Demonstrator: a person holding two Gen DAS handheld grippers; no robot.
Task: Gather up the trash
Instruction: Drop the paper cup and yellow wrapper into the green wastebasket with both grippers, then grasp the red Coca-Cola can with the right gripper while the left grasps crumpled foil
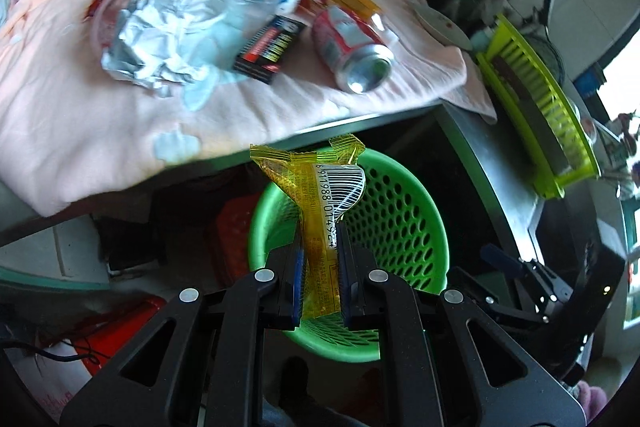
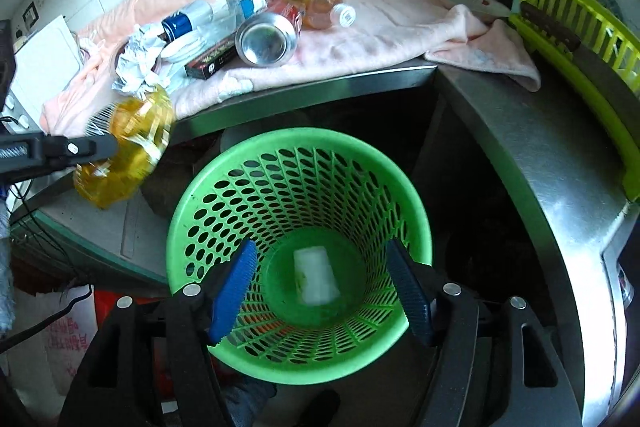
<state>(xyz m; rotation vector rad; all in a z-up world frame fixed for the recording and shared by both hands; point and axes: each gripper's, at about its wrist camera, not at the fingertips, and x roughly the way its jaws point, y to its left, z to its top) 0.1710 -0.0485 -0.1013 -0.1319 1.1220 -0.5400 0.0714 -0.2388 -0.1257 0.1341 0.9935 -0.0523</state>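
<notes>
Left gripper (image 1: 319, 247) clamps wrapper (image 1: 320, 195) above bin (image 2: 208, 195) rim, below counter edge (image 2: 304, 83). Right gripper (image 2: 322, 291) jaws spread wide over bin mouth; cup (image 2: 315, 275) lies on bin floor

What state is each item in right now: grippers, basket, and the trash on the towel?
left gripper: shut on yellow wrapper, near the basket.
right gripper: open, empty, over the basket.
green basket: upright, a clear plastic cup lying at the bottom.
soda can: on its side.
crumpled paper: balled up.
black box: lying flat.
</notes>
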